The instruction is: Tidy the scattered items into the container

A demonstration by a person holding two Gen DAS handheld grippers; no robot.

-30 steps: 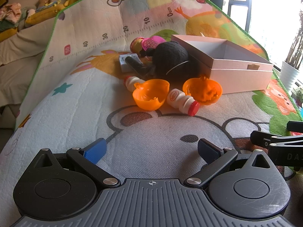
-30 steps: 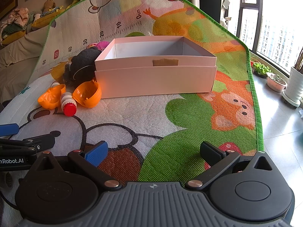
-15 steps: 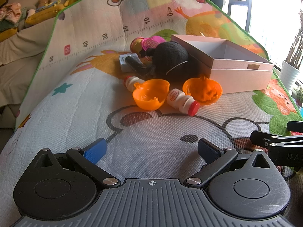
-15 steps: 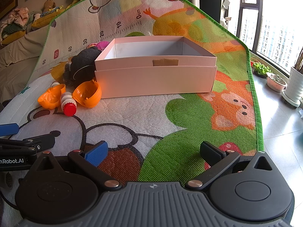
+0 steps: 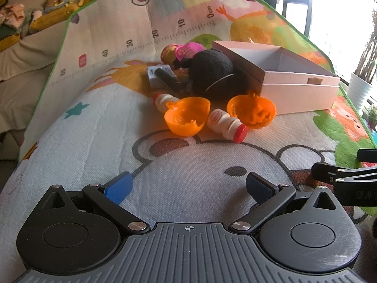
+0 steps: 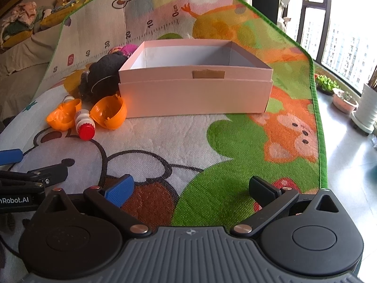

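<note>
An open pink box (image 5: 292, 82) (image 6: 195, 94) stands on the play mat. Left of it lies a cluster of toys: a black plush (image 5: 209, 70) (image 6: 103, 77), two orange pumpkin halves (image 5: 187, 119) (image 5: 252, 113), a small white bottle with a red cap (image 5: 227, 125) (image 6: 83, 122), a second white bottle (image 5: 162, 99), a small grey box with a black tube (image 5: 160, 76), and a pink and yellow toy (image 5: 181, 50). My left gripper (image 5: 188, 185) hovers open well short of the cluster. Facing the box front from a distance, my right gripper (image 6: 190, 187) is open too, with nothing between its fingers.
The cartoon play mat (image 6: 235, 141) ends in a green border on the right, with tiled floor, a white pot (image 6: 367, 108) and plants beyond. A sofa with stuffed toys (image 5: 28, 23) sits behind at the left. The other gripper shows at each view's edge.
</note>
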